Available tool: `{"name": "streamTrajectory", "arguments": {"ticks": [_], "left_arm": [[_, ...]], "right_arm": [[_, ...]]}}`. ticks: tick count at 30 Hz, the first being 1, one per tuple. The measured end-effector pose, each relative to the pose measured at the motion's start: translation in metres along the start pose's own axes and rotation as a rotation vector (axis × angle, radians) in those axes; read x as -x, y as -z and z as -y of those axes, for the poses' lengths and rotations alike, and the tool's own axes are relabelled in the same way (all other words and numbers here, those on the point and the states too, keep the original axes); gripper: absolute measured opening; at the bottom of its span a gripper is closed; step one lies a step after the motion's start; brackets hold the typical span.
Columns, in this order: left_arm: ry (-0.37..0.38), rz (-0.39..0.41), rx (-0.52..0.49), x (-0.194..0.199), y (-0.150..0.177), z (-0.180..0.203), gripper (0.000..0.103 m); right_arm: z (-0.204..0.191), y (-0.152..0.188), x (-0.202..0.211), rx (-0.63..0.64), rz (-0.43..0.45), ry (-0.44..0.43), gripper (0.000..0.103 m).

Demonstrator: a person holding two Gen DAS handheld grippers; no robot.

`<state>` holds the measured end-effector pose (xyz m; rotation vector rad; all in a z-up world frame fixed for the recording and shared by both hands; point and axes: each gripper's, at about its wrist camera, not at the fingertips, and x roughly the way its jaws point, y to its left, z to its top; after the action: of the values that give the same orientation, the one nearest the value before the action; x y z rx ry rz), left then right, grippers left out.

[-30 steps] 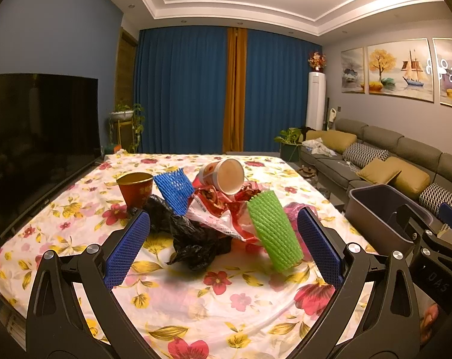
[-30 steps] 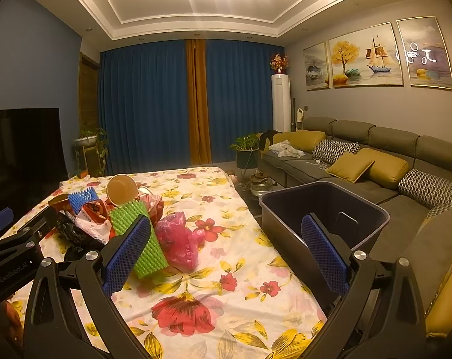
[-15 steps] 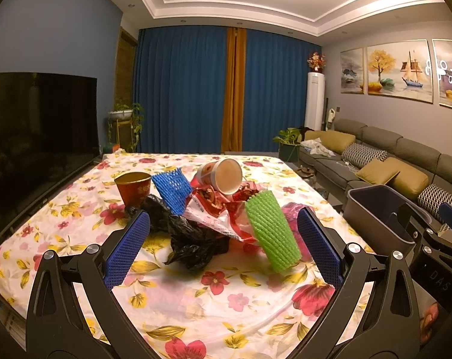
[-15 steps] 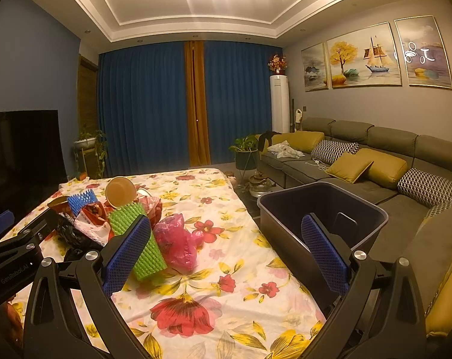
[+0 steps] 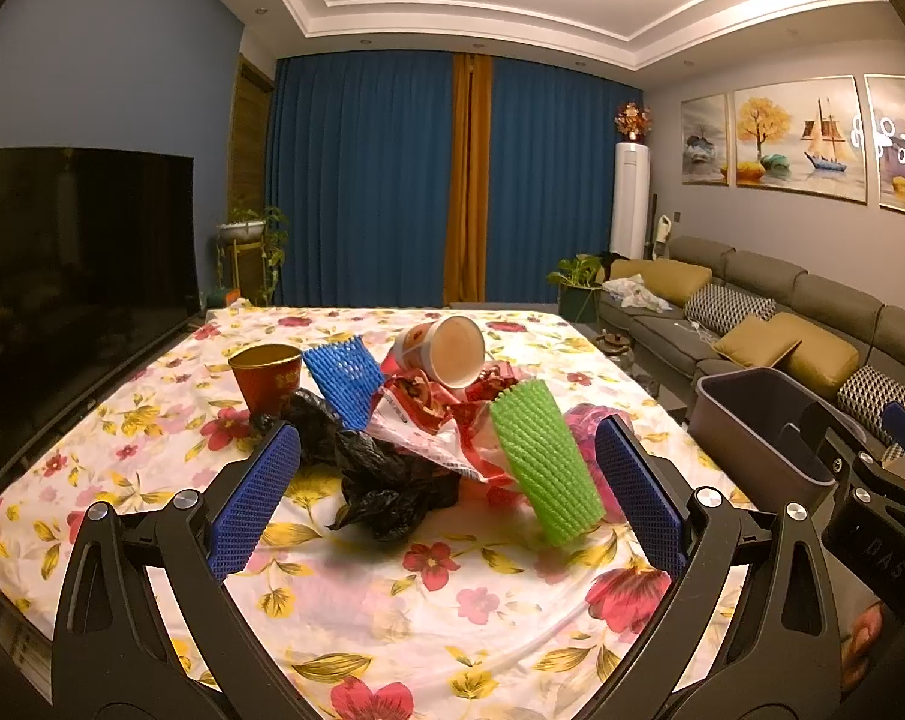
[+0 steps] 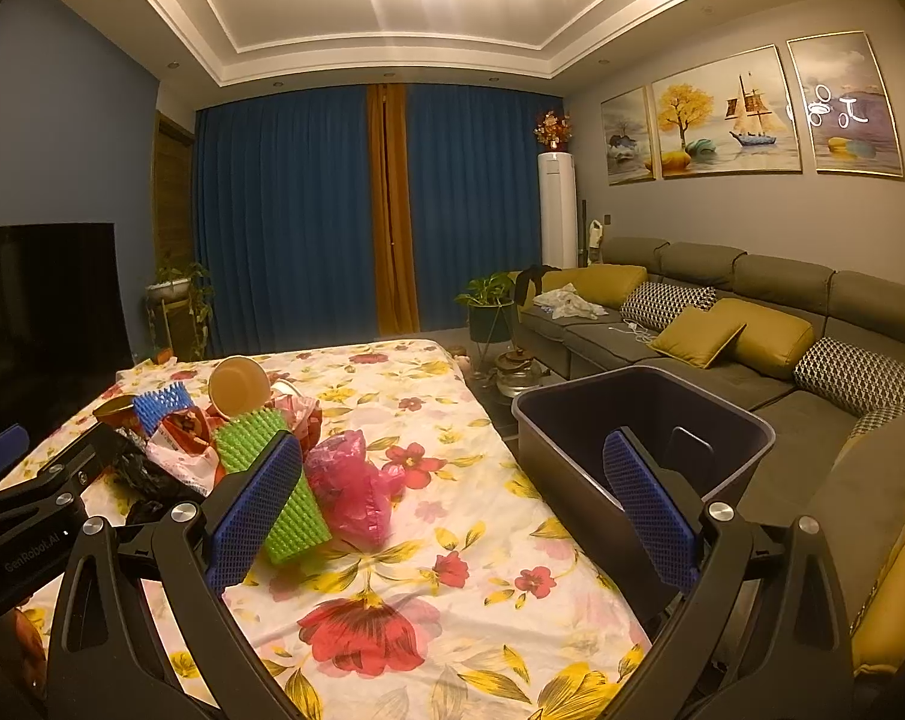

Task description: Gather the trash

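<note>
A pile of trash, with a green bumpy foam sleeve and a crumpled black plastic bag, is seen on the flowered counter. A dark plastic bin is placed beside the counter. The left gripper and right gripper are held wide apart, with nothing between the fingers.

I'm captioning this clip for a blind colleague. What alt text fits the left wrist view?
The open left gripper hovers empty above a floral tablecloth, facing a pile of trash: a crumpled black plastic bag, a green foam net sleeve, a blue foam net sleeve, a red paper cup and a tipped white paper bowl. A dark grey plastic bin stands at right.
</note>
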<state>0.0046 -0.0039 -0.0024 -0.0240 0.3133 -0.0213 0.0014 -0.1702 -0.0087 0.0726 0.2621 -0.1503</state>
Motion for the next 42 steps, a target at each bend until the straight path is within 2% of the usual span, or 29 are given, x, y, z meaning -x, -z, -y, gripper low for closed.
{"name": "streamTrajectory", "arguments": {"ticks": [42], "left_arm": [[-0.001, -0.016, -0.001, -0.0086, 0.004, 0.0017, 0.097]], "right_arm": [[-0.0002, 0.002, -0.0032, -0.008, 0.005, -0.001, 0.098]]}}
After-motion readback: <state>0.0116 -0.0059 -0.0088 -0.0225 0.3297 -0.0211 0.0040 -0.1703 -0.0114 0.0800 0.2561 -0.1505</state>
